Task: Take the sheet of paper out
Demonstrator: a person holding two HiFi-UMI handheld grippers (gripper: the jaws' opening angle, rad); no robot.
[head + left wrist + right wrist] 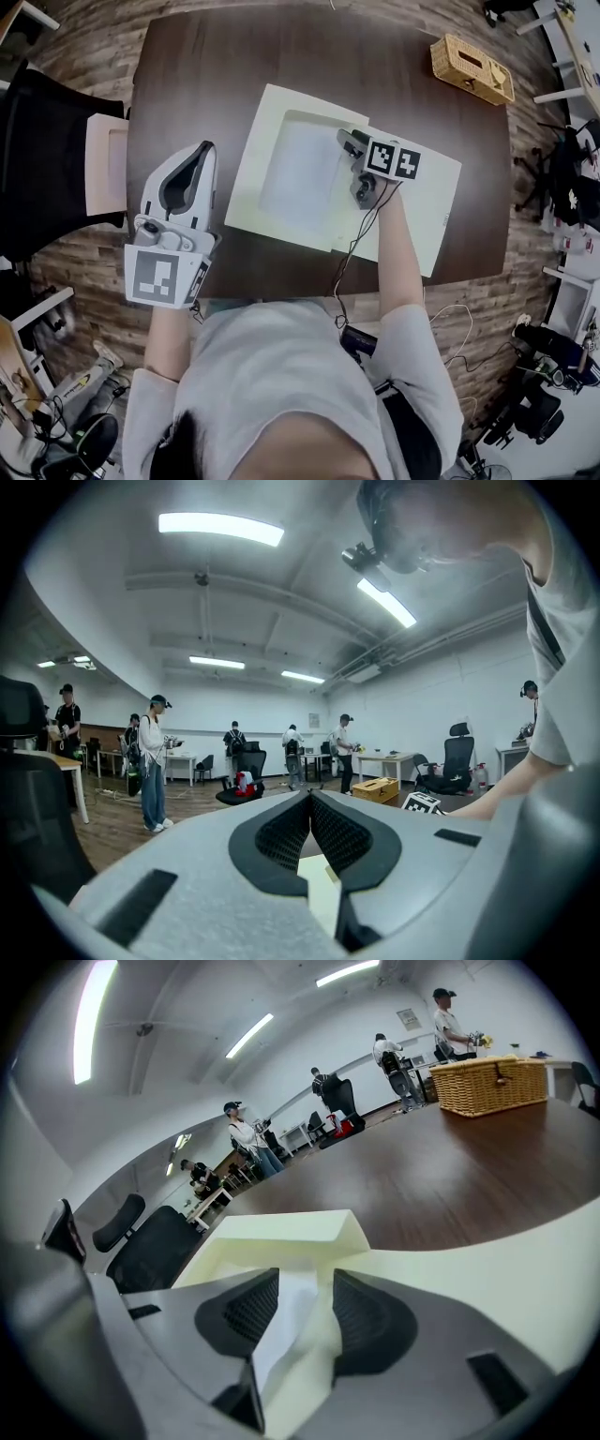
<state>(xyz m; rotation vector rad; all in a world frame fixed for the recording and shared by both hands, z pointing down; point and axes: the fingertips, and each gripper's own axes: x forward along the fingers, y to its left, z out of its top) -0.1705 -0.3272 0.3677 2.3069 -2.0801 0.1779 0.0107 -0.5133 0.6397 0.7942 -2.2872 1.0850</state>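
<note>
A shallow cream box [272, 122] lies open on the dark table [206, 66], its lid [431, 216] folded out to the right. Inside it a white sheet of paper [295, 173] lies flat. My right gripper [347, 141] hangs over the box's right side, tilted down, jaws open. In the right gripper view the sheet [281, 1321] shows in the gap between the pads [370, 1321], which do not press on it. My left gripper [207, 150] hovers left of the box, apart from it, shut on nothing. Its tips [310, 797] meet in the left gripper view.
A wicker basket [472, 67] stands at the table's far right corner. A black office chair [47, 159] is at the table's left edge. A cable [352, 253] trails from the right gripper. Several people stand far off in the room [155, 761].
</note>
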